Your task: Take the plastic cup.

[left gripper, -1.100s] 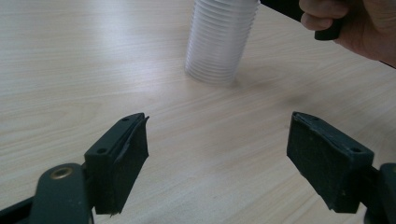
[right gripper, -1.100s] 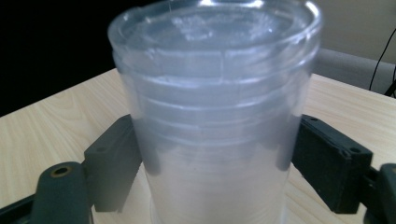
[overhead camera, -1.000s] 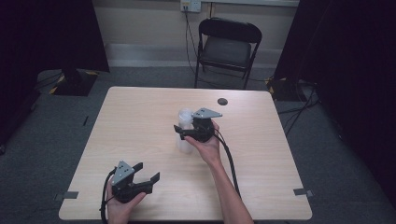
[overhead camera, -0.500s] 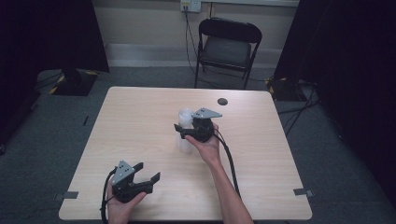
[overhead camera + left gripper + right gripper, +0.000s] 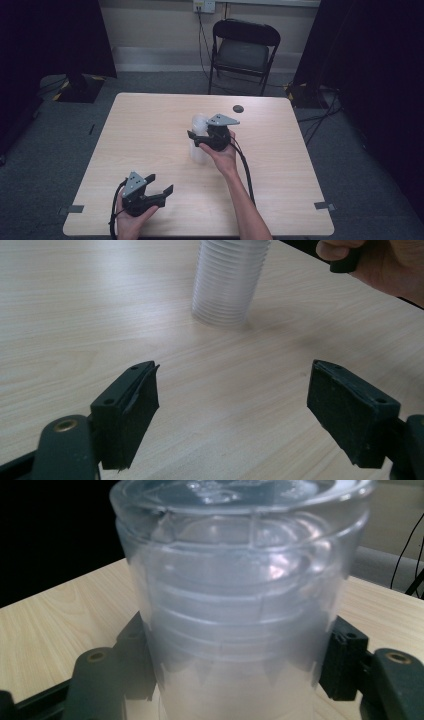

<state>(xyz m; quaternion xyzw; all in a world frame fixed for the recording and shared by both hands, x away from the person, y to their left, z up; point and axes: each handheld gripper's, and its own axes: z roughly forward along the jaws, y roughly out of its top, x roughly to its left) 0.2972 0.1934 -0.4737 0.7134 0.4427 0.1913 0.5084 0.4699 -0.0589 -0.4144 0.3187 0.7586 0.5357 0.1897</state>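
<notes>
Two grippers at one desk (image 5: 150,115). Right gripper (image 5: 199,140), mid-desk, has just been closing its fingers (image 5: 135,665) onto a stack of clear cups (image 5: 199,142) (upright, nested), pads at both walls, prob. to lift or steady it. Left gripper (image 5: 162,192), near-left, fingers wide apart w/ nothing between.

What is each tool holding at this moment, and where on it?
The right tool has just closed on the stack of clear plastic cups, gripping its sides near the upper part. The left tool is open and holds nothing.
</notes>
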